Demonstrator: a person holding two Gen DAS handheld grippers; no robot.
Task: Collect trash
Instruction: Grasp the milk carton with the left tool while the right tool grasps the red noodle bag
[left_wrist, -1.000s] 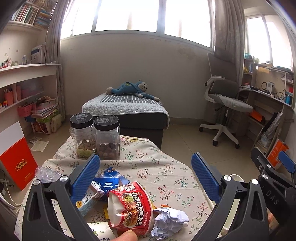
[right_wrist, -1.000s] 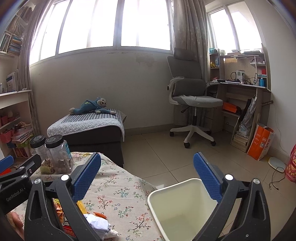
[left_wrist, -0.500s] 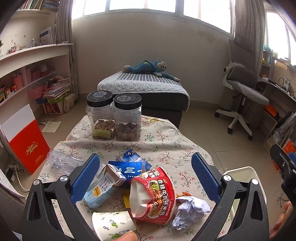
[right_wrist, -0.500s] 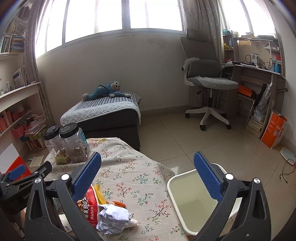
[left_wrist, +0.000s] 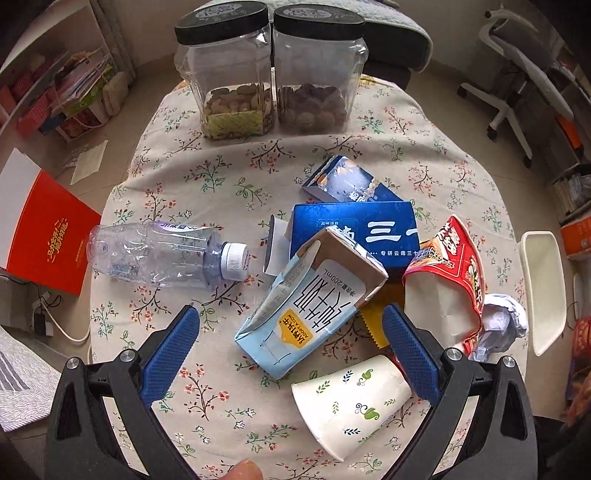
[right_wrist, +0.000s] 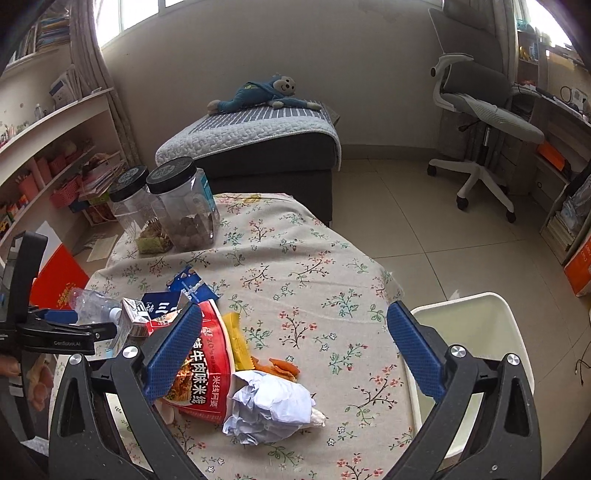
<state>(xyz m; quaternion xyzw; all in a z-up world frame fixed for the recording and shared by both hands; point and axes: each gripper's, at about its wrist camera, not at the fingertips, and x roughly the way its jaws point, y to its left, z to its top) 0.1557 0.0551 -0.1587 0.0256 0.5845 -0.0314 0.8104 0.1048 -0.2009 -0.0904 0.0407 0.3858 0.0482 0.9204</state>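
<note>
Trash lies on a floral-clothed table (left_wrist: 221, 177): a clear plastic bottle (left_wrist: 159, 254), a pale blue milk carton (left_wrist: 310, 310), blue boxes (left_wrist: 354, 229), a red snack cup (left_wrist: 450, 280), a crumpled paper ball (left_wrist: 498, 325) and a white paper cup (left_wrist: 351, 402). My left gripper (left_wrist: 291, 350) is open above the milk carton. My right gripper (right_wrist: 295, 350) is open above the paper ball (right_wrist: 273, 406) and red cup (right_wrist: 207, 369). A white bin (right_wrist: 476, 347) stands right of the table.
Two black-lidded jars (left_wrist: 273, 70) of nuts stand at the table's far end. A red bag (left_wrist: 40, 236) sits on the floor left. A bed with a blue plush toy (right_wrist: 258, 96) and an office chair (right_wrist: 484, 122) stand beyond.
Both grippers have tilted down and moved in over the table, so the trash now fills the views. Both stay open.
</note>
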